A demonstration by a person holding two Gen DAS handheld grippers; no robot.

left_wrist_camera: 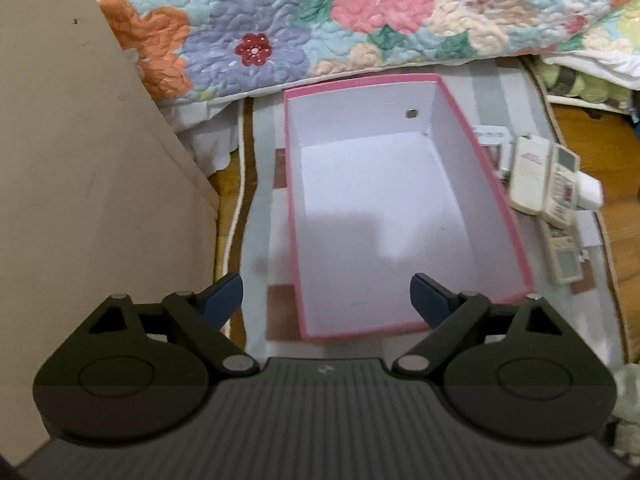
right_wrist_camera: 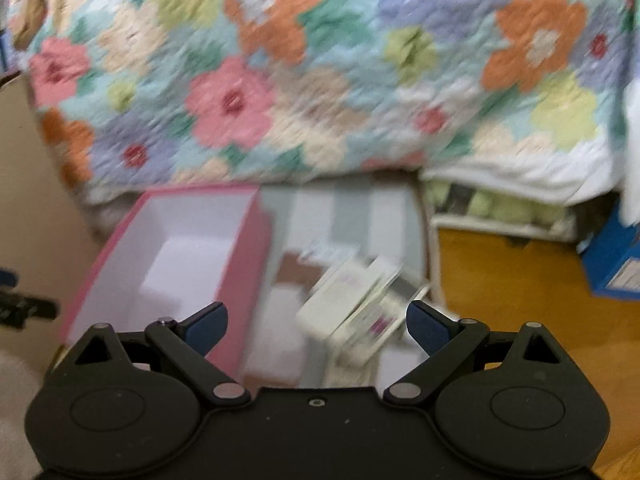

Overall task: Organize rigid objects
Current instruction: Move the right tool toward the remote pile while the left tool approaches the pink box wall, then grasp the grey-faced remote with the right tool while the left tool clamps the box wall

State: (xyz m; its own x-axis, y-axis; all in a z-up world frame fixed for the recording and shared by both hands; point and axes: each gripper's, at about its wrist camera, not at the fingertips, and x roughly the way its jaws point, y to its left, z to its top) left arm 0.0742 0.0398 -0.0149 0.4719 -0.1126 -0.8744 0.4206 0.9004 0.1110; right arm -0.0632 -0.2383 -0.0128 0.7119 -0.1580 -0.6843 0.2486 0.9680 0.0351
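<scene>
A pink box with a white, bare inside lies on a striped mat, seen from above in the left wrist view. My left gripper hangs over its near left corner, jaws wide apart with nothing between them. Right of the box lie cream remote controls, one stacked on others. In the blurred right wrist view the same box sits at the left and the remotes lie just ahead of my right gripper, which stands open, apart from them.
A brown cardboard panel rises at the left. A floral quilt hangs down behind the box. A blue box stands at the far right on the wooden floor.
</scene>
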